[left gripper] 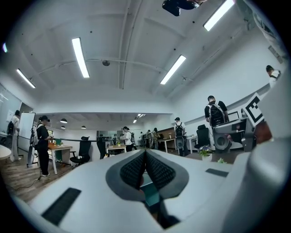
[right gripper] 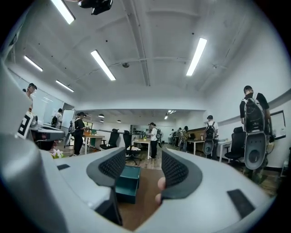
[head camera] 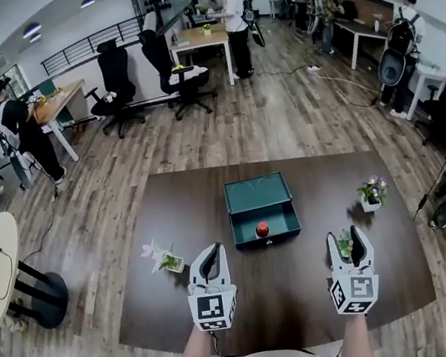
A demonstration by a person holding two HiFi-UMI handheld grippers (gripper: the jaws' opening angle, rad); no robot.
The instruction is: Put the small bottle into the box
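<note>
On the dark brown bench (head camera: pixel 226 300) stood a teal rectangular box (head camera: pixel 257 192), open, with its lid tilted back on the far side and its tray facing the person. The small red-topped bottle (head camera: pixel 262 229) sat inside that tray, near the middle of its front wall, clear of both grippers. The left tongs (head camera: pixel 209 254) hung above the bench on the near left of the box, well apart from it; in the left gripper view the left tongs (left gripper: pixel 145 159) were pressed together with their ribbed pads meeting and nothing between them, and a strip of teal showed just below them. The right tongs (head camera: pixel 347 237) hung near the bench's front right. In the right gripper view the right tongs (right gripper: pixel 138 170) stood wide apart and empty, with the box (right gripper: pixel 127 182) seen through the gap on the bench beyond. A small pot of white flowers (head camera: pixel 166 261) stood just to the left of the left tongs, a white pot of purple flowers (head camera: pixel 371 193) stood to the right of the box, and a small green plant (head camera: pixel 345 244) showed between the right jaws in the head view, though contact could not be judged.
</note>
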